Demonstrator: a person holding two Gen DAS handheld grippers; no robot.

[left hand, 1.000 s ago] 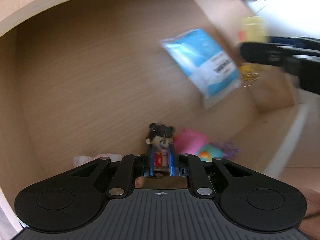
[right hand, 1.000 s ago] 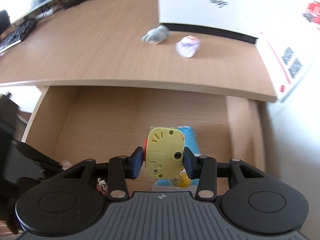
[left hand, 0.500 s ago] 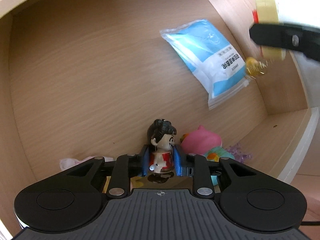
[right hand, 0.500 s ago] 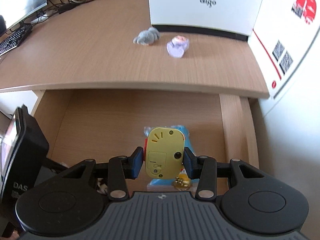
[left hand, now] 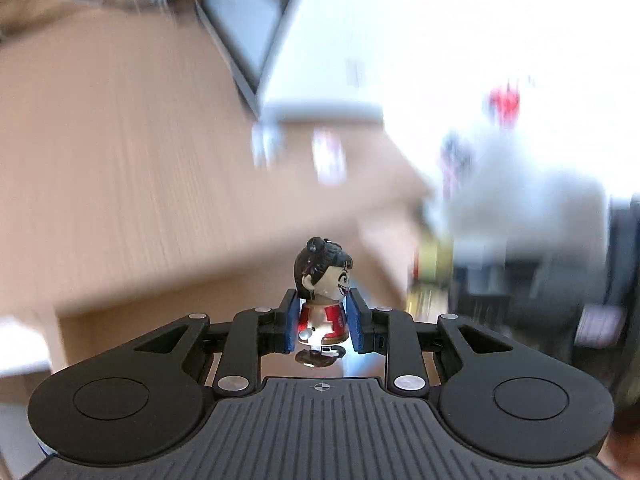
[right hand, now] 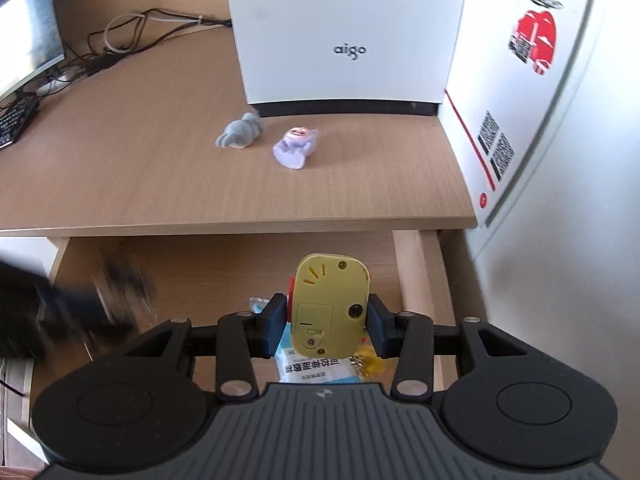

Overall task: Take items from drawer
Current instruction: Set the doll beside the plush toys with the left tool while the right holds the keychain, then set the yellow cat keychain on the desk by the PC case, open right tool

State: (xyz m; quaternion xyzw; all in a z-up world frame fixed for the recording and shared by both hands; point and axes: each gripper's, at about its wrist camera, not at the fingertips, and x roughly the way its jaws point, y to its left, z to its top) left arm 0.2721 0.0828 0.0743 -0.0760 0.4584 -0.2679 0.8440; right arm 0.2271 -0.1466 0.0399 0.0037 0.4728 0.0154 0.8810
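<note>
Figurine sat upright in my left gripper, the blue pads pinching its red torso below the big head; I judged it light, hard plastic and top-heavy, so the body was the right hold. My right gripper pinched the yellow toy by its flat sides above the open drawer, where a blue packet lay. That rigid shell looked light but smooth, perhaps slippery.
</note>
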